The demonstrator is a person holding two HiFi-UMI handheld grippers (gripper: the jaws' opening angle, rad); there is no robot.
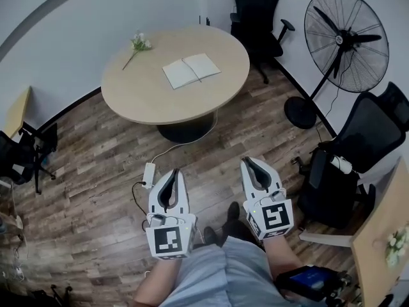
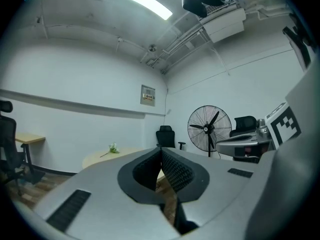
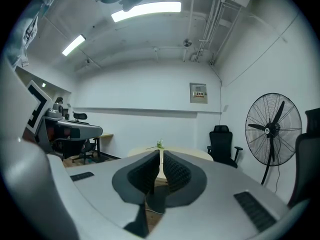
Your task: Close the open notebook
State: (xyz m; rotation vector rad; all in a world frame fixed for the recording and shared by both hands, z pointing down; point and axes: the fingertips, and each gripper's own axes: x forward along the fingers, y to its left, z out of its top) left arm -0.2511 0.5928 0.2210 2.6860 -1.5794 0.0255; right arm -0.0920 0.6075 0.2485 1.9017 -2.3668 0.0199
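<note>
round table (image 1: pixel 137 91), open notebook (image 1: pixel 192 71) flat, spread crosswise

head view looks steeply down; gripper views look level toward the table (image 1: pixel 140 88).

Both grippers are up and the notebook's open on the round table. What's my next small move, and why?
Probably step forward toward the table. The open notebook lies flat on it, while the left gripper and right gripper hang over the wood floor short of its edge, both with jaws together, nothing between them. Neither looks able to reach a cover from here.
</note>
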